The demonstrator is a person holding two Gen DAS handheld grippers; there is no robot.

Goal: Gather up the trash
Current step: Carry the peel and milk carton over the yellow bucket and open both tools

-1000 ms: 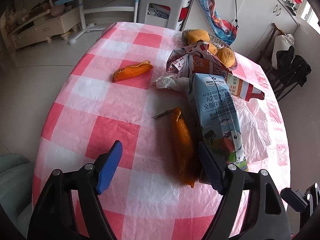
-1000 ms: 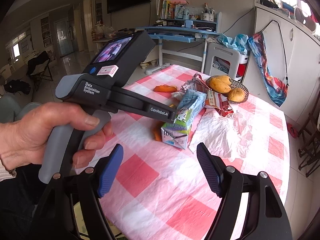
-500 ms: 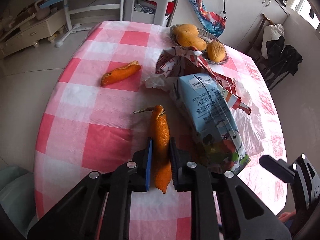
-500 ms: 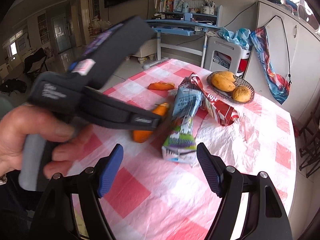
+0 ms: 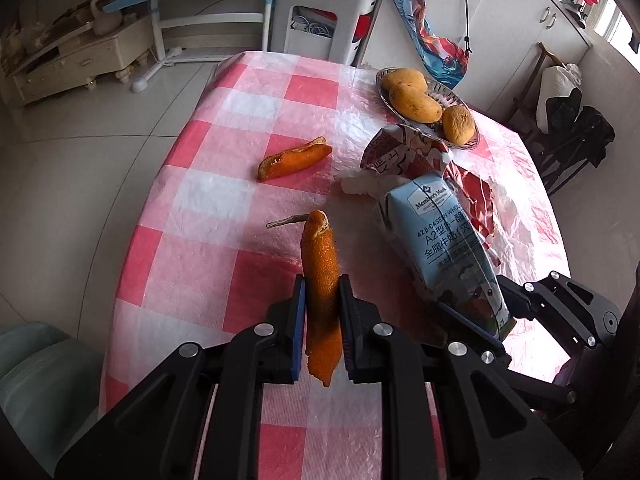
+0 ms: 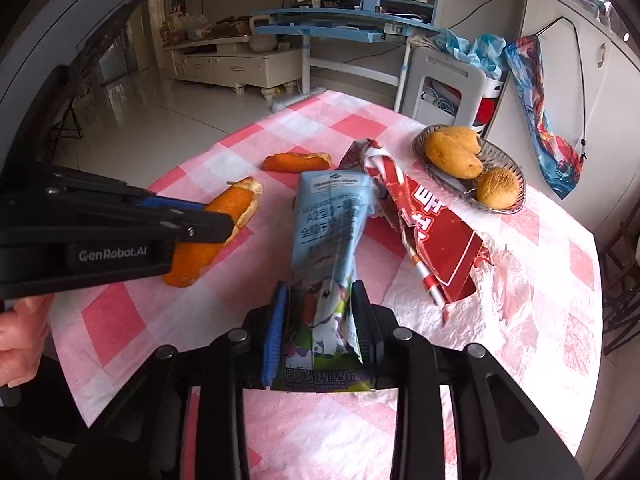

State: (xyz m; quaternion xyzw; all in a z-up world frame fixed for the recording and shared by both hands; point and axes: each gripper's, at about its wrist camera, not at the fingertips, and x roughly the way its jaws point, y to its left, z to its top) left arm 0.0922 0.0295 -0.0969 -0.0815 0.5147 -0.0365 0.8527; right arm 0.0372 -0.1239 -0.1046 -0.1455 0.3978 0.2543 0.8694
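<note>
The left claw (image 5: 322, 320) pinched an orange peel (image 5: 320, 280); the right claw (image 6: 318, 324) was closing on the milk carton (image 6: 328, 256), best squeezed gently near its base

A long orange peel strip (image 5: 322, 280) with a dry stem at its far end stands nearly upright, a second peel (image 5: 294, 159) lies flat farther off, and a crumpled pale-blue milk carton (image 6: 330, 240) rests lengthwise beside a torn red-and-white wrapper (image 6: 436, 232)
</note>
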